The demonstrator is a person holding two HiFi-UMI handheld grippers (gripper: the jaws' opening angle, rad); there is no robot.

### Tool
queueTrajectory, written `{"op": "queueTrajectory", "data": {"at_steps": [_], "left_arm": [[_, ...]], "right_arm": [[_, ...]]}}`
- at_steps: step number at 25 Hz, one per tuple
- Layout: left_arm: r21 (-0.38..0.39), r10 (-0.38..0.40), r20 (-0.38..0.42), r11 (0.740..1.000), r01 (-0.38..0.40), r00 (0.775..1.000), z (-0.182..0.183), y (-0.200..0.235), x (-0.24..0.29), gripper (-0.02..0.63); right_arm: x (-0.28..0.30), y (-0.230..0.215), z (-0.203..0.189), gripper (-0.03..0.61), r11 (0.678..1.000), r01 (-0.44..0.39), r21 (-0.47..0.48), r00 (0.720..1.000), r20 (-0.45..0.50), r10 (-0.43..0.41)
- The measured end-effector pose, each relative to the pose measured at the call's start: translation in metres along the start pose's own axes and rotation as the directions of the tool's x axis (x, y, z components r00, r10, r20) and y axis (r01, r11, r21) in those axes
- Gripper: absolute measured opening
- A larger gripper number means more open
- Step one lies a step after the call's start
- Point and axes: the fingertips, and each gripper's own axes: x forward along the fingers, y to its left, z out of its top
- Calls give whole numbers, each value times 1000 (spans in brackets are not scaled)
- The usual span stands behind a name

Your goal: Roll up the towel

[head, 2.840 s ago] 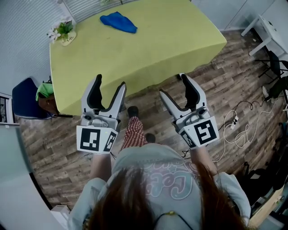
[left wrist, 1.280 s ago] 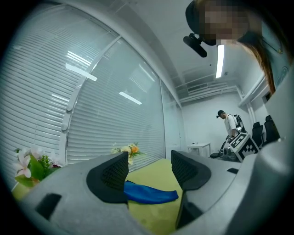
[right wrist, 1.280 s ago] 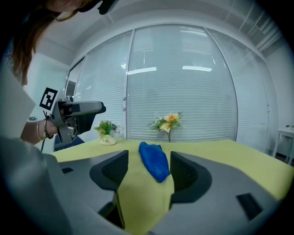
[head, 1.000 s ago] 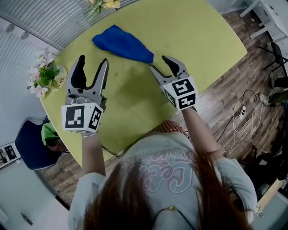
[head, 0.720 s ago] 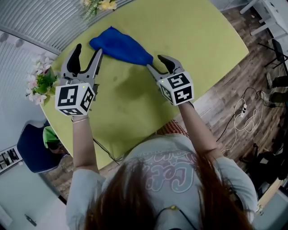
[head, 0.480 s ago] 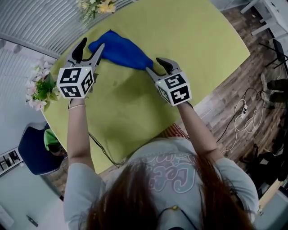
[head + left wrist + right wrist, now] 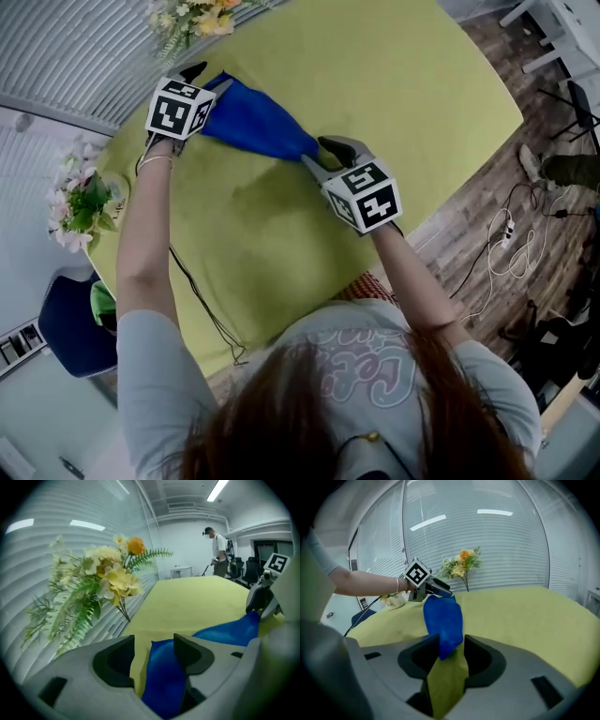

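Head view showed the blue towel [image 7: 253,122] lying bunched into a long, narrow shape on the far-left part of the yellow-green table [image 7: 394,84], running from far left toward near right. One gripper stood at each end of it. The left gripper [image 7: 208,77] was at the far-left end, close to a bouquet of yellow and orange flowers [image 7: 187,14] at the table's far edge. Its own view showed the jaws apart with the towel's end between them: the cloth lay against the right-hand jaw, and a strip of table showed between it and the other jaw, so nothing was clamped yet. The right gripper [image 7: 317,150] was at the near-right end. Its jaws were closing around the towel's narrow tip, which hung between them above the table surface, with the pads apparently not yet pressing on it. The rolling itself had not started, and this looked like the moment of taking hold of both ends. The main risk seemed to lie with the right gripper, which had only the thin tip of the cloth. A bite that shallow could slip free as soon as the towel was pulled or spread, and jaws held this low might also drag on the table surface. The left gripper could likewise close on a loose fold and not on the true corner, leaving the towel twisted and any roll lumpy. A wide swing on that side could also brush the bouquet.
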Motion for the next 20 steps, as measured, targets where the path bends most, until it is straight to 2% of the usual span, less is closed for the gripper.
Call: {"op": "queueTrajectory", "data": {"at_steps": [4, 8, 11, 16, 20], "left_arm": [[69, -26, -75, 997, 31, 997, -6, 5, 17, 261], [50, -98, -117, 993, 104, 988, -11, 1, 28, 241], [39, -147, -130, 987, 153, 981, -11, -3, 31, 221], [8, -225, -127, 974, 228, 966, -14, -15, 33, 124], [25, -243, -115, 969, 247, 963, -14, -23, 32, 56]], "right_arm": [[2, -1, -1, 149, 1000, 8, -13, 1000, -21, -8], [2, -1, -1, 146, 1000, 10, -22, 1000, -26, -11], [2, -2, -1, 111, 999, 15, -41, 999, -40, -17], [4, -1, -4, 87, 998, 28, -64, 998, -53, -32], [4, -3, -4, 64, 997, 34, -65, 998, -52, -38]]}}
